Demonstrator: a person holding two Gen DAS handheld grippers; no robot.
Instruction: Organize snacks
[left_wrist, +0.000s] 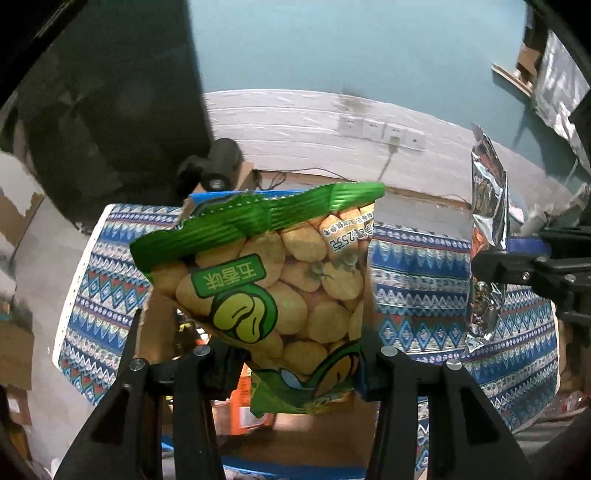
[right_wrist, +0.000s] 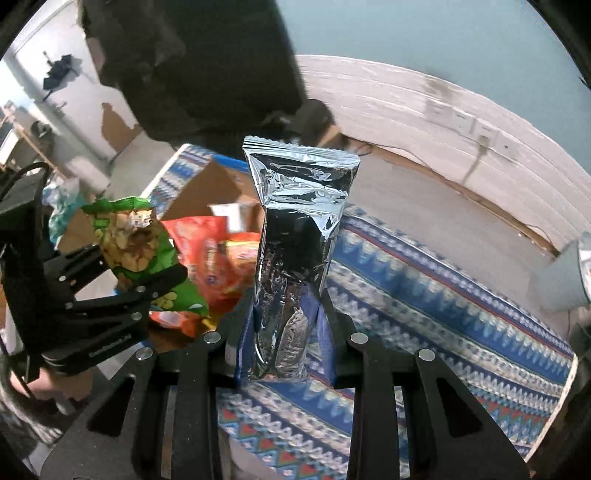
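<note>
Both jaws are clamping tight: my left gripper (left_wrist: 295, 369) is holding the green snack bag (left_wrist: 266, 280) up over the open cardboard box (right_wrist: 218, 192) at the far left corner of the patterned cloth (right_wrist: 424, 295), and my right gripper (right_wrist: 284, 350) is pinching the silver foil bag (right_wrist: 295, 236) upright, above the cloth's middle. I'm judging we're partway: orange packets (right_wrist: 207, 258) are already sitting in the box, and both held bags are still waiting to go in.

Four snack bags (right_wrist: 299, 236), one box (right_wrist: 218, 192)

Blue patterned tablecloth (right_wrist: 424, 280) over the desk, white wall sockets (left_wrist: 380, 131) with a plugged cable, teal wall (left_wrist: 332, 44), black umbrella (right_wrist: 59, 75) hanging far left
</note>
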